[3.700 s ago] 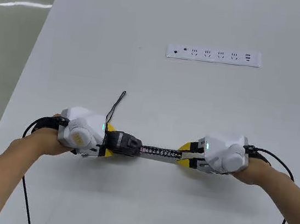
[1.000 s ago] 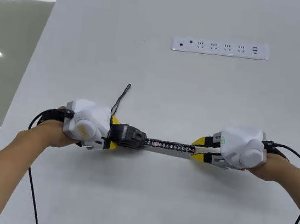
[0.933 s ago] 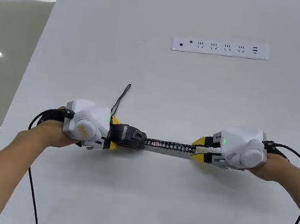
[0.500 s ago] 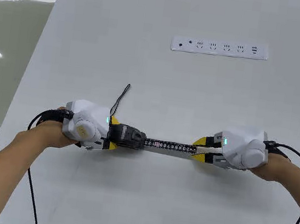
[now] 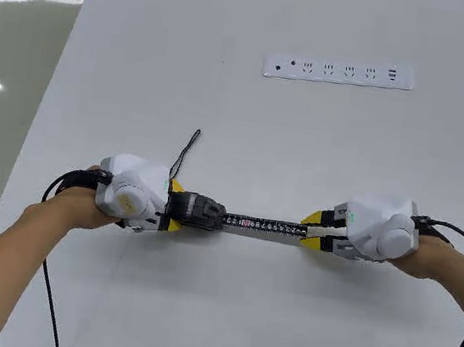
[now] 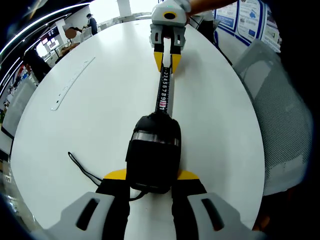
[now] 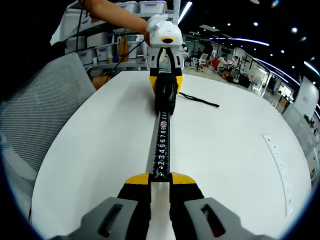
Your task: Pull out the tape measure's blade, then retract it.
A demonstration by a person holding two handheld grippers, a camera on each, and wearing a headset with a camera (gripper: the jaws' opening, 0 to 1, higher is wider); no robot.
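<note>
So far, the first half of the task looks partly done. The tape measure [image 5: 195, 210], with its black case, lies on the white table [image 5: 225, 96] in front of the person. The left gripper [image 6: 152, 175] has hold of it: its jaws are closed on the two sides of the case, and the yellow tips press against it.

The blade [image 5: 264, 226] is out of the case. It runs straight and low over the table toward the right gripper [image 7: 160, 179]. The jaws of this gripper are almost shut and they pinch the free end of the blade between their yellow tips. The end hook is hidden between them. Between the case and these tips only a short run of printed numbers shows, so I judge that the blade is pulled out a little, not far.

Whether this length is enough for the pull, I cannot tell from the pictures. What is left is perhaps a little more pulling, and then the whole second half, because the blade is not yet retracted. For that, the right gripper needs to bring the end back toward the case while the left one keeps the case fixed.

The thin black cord [image 5: 185, 152] of the case lies loose on the table behind it. A power strip [image 5: 340, 70] lies well apart, at the far side.
</note>
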